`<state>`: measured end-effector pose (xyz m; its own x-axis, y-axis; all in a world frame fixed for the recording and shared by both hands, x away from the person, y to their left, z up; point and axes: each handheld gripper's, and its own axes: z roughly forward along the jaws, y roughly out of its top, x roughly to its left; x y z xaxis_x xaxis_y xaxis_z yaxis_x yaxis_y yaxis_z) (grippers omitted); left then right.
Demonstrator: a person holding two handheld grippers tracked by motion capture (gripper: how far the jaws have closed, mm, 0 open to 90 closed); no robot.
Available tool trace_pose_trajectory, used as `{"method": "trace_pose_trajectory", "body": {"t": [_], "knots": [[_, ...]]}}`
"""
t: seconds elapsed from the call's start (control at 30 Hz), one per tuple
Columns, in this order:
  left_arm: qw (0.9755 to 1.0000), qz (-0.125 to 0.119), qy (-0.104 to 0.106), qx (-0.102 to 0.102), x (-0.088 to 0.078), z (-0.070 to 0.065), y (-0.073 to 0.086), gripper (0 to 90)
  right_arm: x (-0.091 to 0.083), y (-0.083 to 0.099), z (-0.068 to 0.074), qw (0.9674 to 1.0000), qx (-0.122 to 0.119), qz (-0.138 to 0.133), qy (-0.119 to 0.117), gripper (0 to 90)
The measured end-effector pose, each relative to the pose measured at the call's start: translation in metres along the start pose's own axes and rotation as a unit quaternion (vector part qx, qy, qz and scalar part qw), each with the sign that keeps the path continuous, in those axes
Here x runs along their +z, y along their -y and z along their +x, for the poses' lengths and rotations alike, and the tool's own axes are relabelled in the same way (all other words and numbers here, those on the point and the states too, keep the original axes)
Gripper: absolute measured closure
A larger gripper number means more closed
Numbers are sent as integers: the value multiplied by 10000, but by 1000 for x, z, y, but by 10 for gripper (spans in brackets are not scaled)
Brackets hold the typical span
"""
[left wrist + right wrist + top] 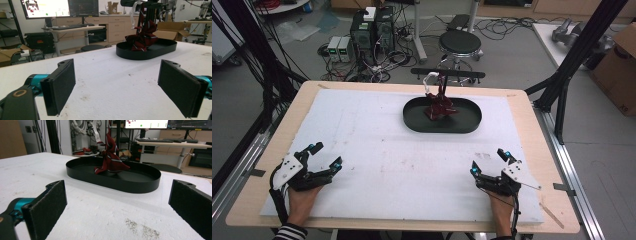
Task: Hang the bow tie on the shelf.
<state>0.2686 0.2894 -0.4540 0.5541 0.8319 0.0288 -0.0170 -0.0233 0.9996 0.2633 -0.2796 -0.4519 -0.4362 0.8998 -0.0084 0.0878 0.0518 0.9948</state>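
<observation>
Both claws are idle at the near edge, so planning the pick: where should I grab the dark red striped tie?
Probably the upright stretch of the dark red striped tie above its crumpled heap, pinched from the front; it hangs free above the black oval tray, whose wall shields the heap.

On the counter (pixel 362 150) sit one black oval tray (pixel 412 120) holding one dark red striped cloth (pixel 439 107), plus two grippers, a left gripper (pixel 326 156) and a right gripper (pixel 488 162).
</observation>
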Motion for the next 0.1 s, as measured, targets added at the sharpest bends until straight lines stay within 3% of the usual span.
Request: {"method": "trace_pose_trajectory", "body": {"t": [0.1], "knots": [[10000,-44,-20,9,-1,-1,0,149,-1,0,1,10000,-55,-21,20,6]]}}
